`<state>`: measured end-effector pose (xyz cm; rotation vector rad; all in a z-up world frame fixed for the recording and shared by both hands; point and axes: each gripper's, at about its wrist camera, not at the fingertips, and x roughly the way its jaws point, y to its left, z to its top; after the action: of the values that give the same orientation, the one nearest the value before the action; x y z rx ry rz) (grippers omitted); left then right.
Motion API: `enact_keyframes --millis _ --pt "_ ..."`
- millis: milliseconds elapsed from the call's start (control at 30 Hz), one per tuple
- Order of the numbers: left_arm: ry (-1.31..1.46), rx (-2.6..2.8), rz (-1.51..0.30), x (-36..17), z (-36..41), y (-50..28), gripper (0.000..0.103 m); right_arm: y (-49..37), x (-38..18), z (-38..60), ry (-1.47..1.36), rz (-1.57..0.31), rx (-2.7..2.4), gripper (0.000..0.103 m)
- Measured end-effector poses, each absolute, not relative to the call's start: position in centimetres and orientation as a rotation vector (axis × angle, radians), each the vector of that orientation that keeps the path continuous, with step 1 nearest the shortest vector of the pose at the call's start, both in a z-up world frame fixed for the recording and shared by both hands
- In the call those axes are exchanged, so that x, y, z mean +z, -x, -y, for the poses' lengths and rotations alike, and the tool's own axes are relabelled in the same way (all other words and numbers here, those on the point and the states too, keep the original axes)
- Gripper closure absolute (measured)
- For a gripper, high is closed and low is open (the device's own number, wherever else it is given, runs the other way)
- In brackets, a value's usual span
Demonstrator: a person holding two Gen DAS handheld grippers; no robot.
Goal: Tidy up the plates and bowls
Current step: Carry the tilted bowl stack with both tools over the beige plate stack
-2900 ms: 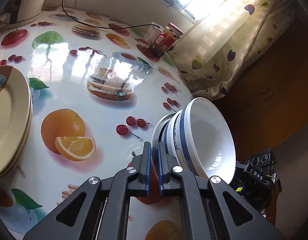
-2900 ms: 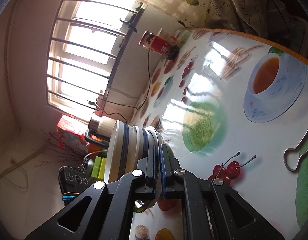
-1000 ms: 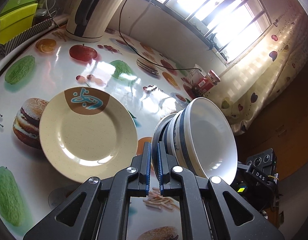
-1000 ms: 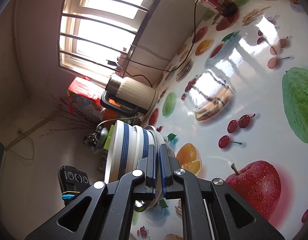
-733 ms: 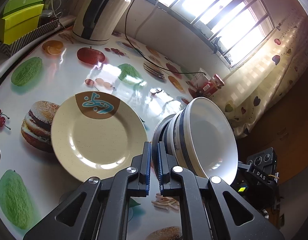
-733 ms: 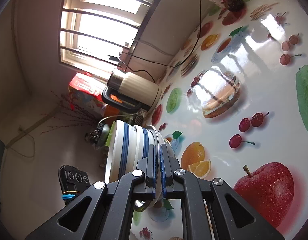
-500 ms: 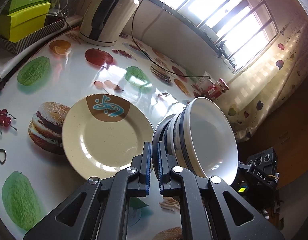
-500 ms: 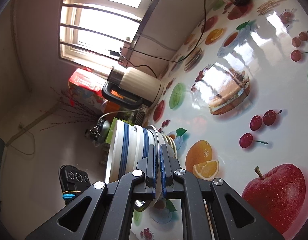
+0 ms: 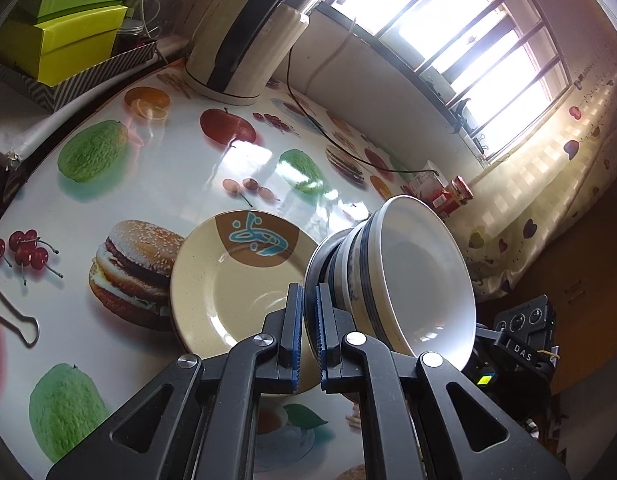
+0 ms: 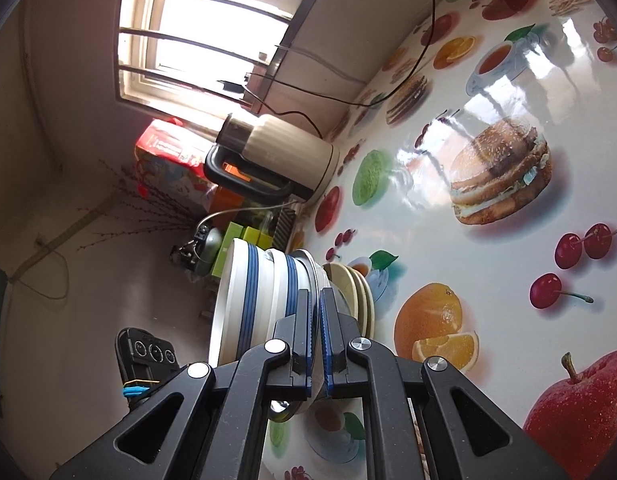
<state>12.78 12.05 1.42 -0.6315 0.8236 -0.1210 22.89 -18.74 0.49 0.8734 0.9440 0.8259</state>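
Note:
A stack of white bowls with blue bands rests on a thin metal dish and hangs tilted above the table. My left gripper is shut on the metal dish's rim. My right gripper is shut on the opposite rim of the same bowl stack. A pile of cream plates with a brown and blue mark lies on the table just left of and below the held stack. In the right wrist view the cream plates show right behind the stack. The stack's underside is hidden.
A cream electric kettle with a black cord stands at the table's back, beside green boxes. A red jar sits by the window. A wire clip lies at the left edge. The fruit-print table spreads right of the stack.
Both grippers have carried the bowl stack across the table towards the cream plates. The plates and the kettle now sit closer to the stack. Both grips are unchanged.

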Motion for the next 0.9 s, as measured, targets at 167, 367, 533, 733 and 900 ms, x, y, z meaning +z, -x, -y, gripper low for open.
enact_keyframes --millis 167,367,533,733,900 --pt "0.642 -0.103 -0.827 1.0 -13.0 -12.9 0.098 -23.5 0.2 17.6 -0.864 -0.96 0.832 0.096" --pt "0.66 -0.086 -0.821 0.6 -14.1 -13.0 0.098 -24.0 0.0 16.3 -0.85 -0.977 0.84 0.096" --pt "0.668 -0.076 -0.827 0.1 -15.0 -13.2 0.098 -24.4 -0.3 15.3 -0.84 -0.99 0.845 0.096" --pt "0.676 -0.06 -0.833 -0.5 -16.0 -13.4 0.098 -24.8 -0.7 14.1 -0.829 -1.01 0.848 0.096" --pt "0.68 -0.049 -0.835 -0.7 -16.5 -13.5 0.098 -25.1 -1.0 13.4 -0.821 -1.018 0.854 0.096"
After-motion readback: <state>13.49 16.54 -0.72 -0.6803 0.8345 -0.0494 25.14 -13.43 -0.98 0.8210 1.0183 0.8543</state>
